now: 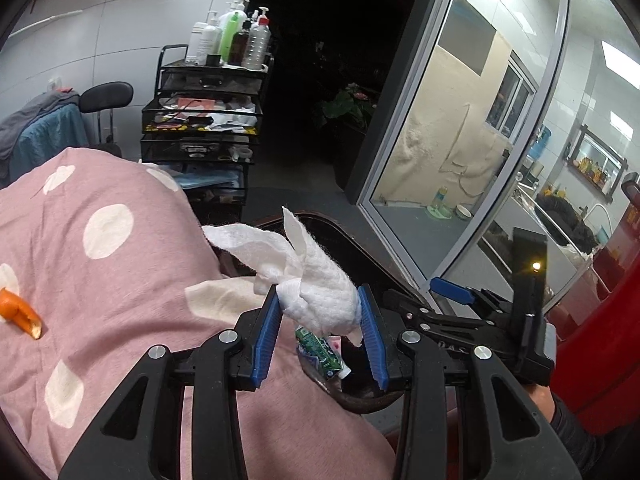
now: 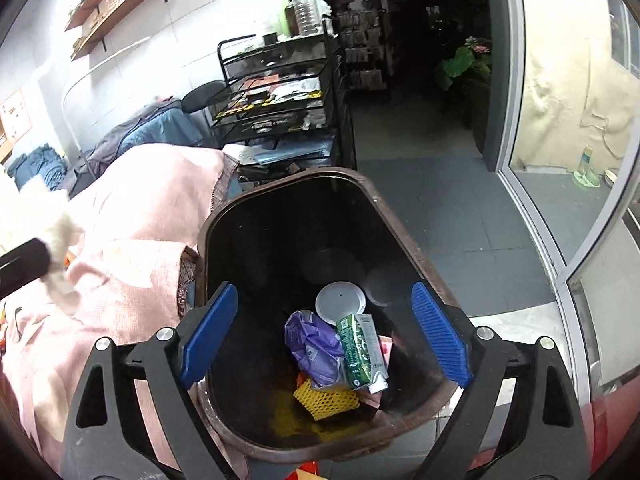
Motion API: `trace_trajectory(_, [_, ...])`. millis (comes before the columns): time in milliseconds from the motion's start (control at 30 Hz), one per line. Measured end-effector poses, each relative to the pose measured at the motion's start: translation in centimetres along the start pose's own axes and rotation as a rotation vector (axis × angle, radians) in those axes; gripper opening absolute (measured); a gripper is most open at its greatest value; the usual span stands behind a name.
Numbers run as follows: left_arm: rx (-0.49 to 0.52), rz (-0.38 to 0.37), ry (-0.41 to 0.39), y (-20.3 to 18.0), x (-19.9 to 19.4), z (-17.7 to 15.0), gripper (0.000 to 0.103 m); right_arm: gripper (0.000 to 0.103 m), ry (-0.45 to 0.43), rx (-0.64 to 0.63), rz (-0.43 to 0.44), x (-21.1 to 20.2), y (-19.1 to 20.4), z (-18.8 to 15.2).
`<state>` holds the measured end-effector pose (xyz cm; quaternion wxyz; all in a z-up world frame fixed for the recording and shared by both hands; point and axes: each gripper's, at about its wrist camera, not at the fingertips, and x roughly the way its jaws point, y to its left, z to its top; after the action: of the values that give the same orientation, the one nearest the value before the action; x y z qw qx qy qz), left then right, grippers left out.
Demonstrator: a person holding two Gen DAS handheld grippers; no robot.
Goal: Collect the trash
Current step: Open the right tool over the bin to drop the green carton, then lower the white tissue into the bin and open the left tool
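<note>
My left gripper (image 1: 320,312) is shut on a crumpled white tissue (image 1: 316,280) and holds it above the edge of a dark brown trash bin (image 1: 360,396). A green carton (image 1: 320,352) shows in the bin below it. My right gripper (image 2: 324,332) is open and empty, held over the same trash bin (image 2: 224,216). Inside lie a green carton (image 2: 360,352), a purple wrapper (image 2: 312,344), a yellow foam net (image 2: 324,400) and a white lid (image 2: 340,300). The left gripper with the tissue (image 2: 60,240) shows at the right wrist view's left edge. An orange peel (image 1: 20,312) lies on the pink dotted blanket (image 1: 100,260).
The pink blanket (image 2: 132,240) covers a bed left of the bin. A black mesh cart (image 1: 204,120) with bottles stands behind. A glass door (image 1: 460,140) is on the right, and a red object (image 1: 600,340) at the right edge. Grey floor (image 2: 440,208) lies beyond the bin.
</note>
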<state>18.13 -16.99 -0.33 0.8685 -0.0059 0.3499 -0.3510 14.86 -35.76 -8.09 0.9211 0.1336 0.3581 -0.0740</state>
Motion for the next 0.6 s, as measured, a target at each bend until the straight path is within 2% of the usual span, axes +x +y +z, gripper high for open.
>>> trace_trajectory(600, [0.027,-0.029,0.127,-2.1,6.8,1.6,0.038,0.088,-0.020,0.104,-0.081,-2.0,-4.4,-1.6])
